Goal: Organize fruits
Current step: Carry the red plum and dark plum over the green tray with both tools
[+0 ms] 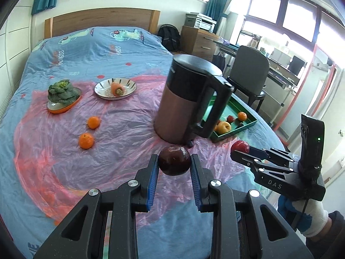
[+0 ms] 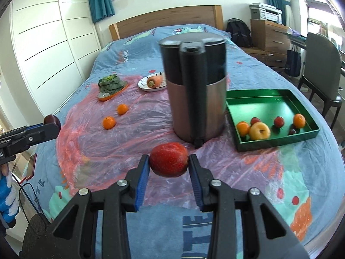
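We grip a dark plum (image 1: 174, 160) in our left hand-held gripper (image 1: 174, 166) and a red plum (image 2: 168, 159) in the right hand-held gripper (image 2: 168, 166), both lifted for the green tray (image 2: 278, 141) ahead-right, beyond the kettle (image 2: 194, 99).

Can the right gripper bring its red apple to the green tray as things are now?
Probably yes. The right gripper holds the red apple; the green tray lies ahead to its right, and the kettle stands left of that path.
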